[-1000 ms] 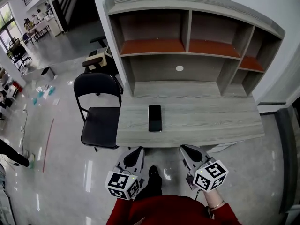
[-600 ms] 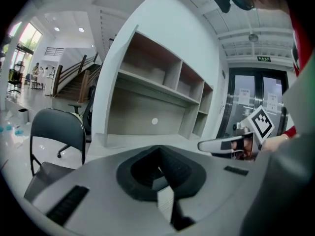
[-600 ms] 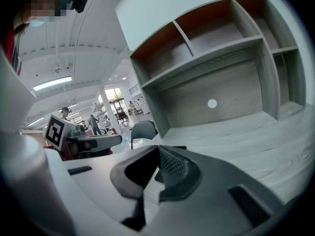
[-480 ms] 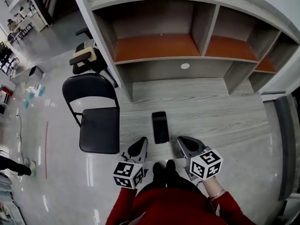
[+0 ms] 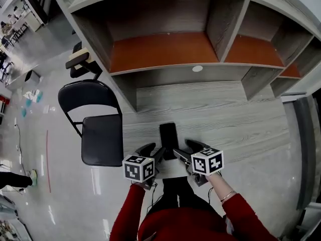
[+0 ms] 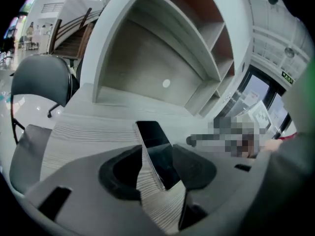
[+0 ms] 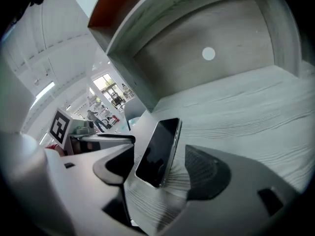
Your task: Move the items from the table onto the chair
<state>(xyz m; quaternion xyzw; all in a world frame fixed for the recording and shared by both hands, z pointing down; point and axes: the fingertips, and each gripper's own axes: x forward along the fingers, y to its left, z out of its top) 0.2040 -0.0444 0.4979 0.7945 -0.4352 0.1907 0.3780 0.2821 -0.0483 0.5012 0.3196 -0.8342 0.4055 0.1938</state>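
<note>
A black phone [image 5: 168,136] lies flat, screen up, near the front edge of the grey wooden table [image 5: 230,119]. My left gripper [image 5: 154,153] and right gripper [image 5: 186,151] meet at the phone's near end from either side. In the left gripper view the phone [image 6: 156,149] lies between the jaws of the left gripper [image 6: 158,173], which are opening, with table grain showing on its left side. In the right gripper view the phone [image 7: 158,151] lies between the opening jaws of the right gripper [image 7: 162,173], nearer the left one. A black folding chair [image 5: 102,140] stands left of the table.
A shelf hutch [image 5: 165,49] with orange-brown shelves rises at the back of the table. The chair's seat [image 6: 24,151] and backrest [image 6: 42,80] show left of the table edge. The floor is glossy grey; another chair [image 5: 80,59] stands behind the black one.
Both grippers have moved forward from in front of the table edge to the phone's near end. The head view has come closer to the table.
</note>
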